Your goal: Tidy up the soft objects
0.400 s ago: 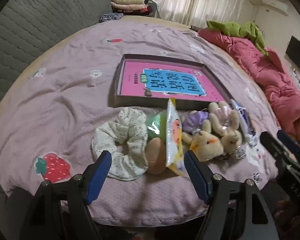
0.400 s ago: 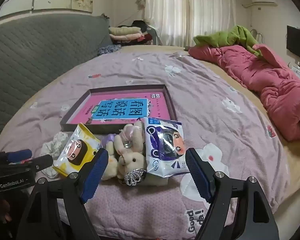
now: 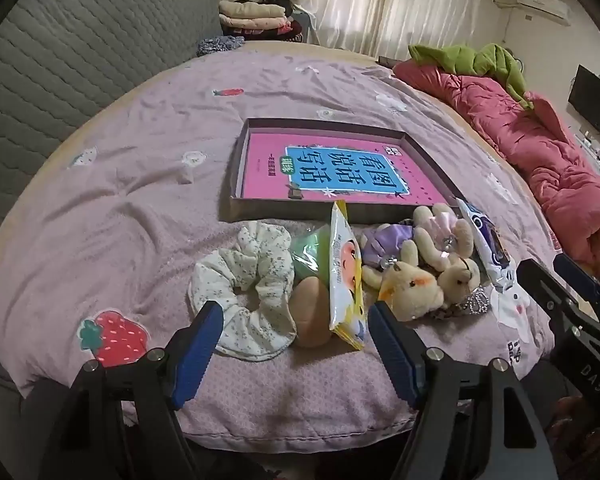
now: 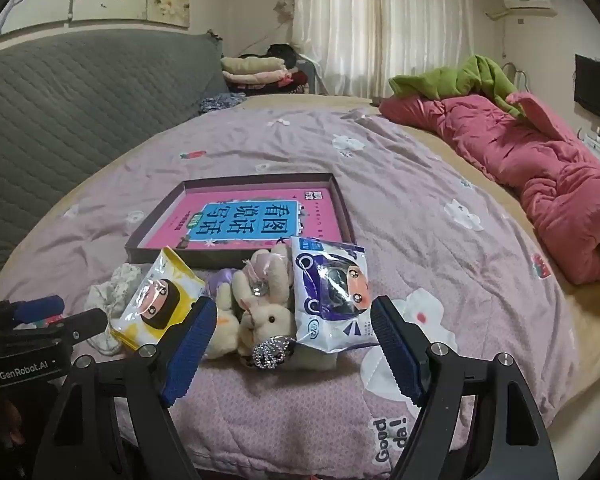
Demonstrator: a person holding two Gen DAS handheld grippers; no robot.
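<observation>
Soft objects lie bunched ahead of both my claws, near the front edge of the bed (image 3: 148,168). My left claw (image 3: 294,344) hovers low and level, jaws spread wide with nothing between them, aimed at the floral scrunchie (image 3: 244,292) and the yellow packet (image 3: 344,276) standing on edge just beside it. My right claw (image 4: 294,342) is likewise wide open and empty, pointing at the plush bunnies (image 4: 264,308), with the blue-and-white packet (image 4: 332,296) leaning on them. A silver tiara (image 4: 270,352) rests at the bunnies' front. Just behind the pile sits a shallow box (image 3: 240,168) holding a pink book (image 3: 340,172). A red quilt (image 4: 540,168) lies well off to the right.
</observation>
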